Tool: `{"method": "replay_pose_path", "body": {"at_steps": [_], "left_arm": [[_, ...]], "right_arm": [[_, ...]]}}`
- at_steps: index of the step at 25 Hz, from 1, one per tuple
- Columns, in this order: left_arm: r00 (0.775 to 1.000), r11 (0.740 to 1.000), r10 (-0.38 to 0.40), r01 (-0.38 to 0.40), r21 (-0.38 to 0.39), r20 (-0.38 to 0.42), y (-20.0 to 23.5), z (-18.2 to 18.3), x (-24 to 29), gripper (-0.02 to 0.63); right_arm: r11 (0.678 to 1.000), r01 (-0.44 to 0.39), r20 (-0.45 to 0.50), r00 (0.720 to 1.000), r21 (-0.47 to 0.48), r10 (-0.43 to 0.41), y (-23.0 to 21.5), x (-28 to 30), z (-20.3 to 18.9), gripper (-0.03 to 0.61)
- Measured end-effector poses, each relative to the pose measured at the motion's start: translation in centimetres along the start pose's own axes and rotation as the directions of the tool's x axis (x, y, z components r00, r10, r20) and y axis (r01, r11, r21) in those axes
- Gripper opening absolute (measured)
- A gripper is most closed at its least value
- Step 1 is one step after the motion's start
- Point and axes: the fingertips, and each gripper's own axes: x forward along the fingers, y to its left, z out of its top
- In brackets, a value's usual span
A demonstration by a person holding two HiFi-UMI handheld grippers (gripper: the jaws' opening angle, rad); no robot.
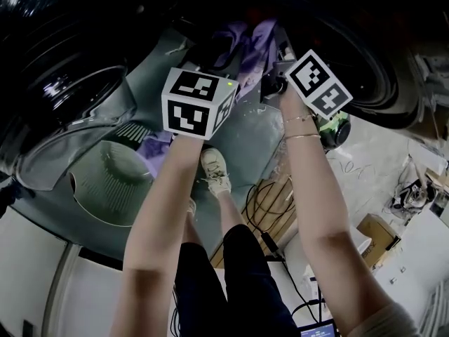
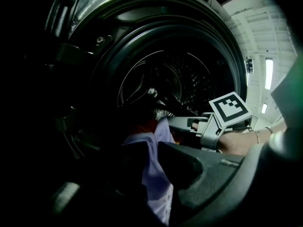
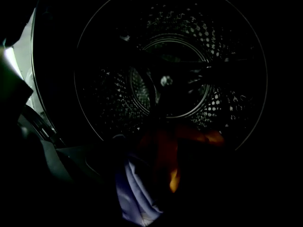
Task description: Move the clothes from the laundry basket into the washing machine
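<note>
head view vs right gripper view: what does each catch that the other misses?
Head view only: the laundry basket, a shoe and the floor around them. Right gripper view only: the perforated drum seen from inside, with an orange garment low in it. Both: the lavender garment at the washing machine opening.
</note>
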Motion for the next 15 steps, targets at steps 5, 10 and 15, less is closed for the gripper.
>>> {"method": "replay_pose_path", "body": {"at_steps": [5,10,15], "left_arm": [[1.000,1.000,0.012,-0.012,-0.004,-0.015,0.6,-0.5,-0.9,0.071],[1.000,1.000,0.012,-0.012,0.000,-0.015,0.9,-0.4,-1.6,0.071],[1.000,1.000,-0.001,0.001,0.003,0.008,0.8,0.5,-1.9,0.069]], "right_arm": [[1.000,0.001,-0.052,0.999,-0.018,-0.002,0.3,-1.3,-1.8,0.371],[0.999,-0.025,-0.023,0.999,-0.037,0.024,1.0,-2.3,-1.3,0.073],[0.998,-0.051,0.128,0.990,-0.024,0.054,2.2,-2.4,3.1,0.035]]}}
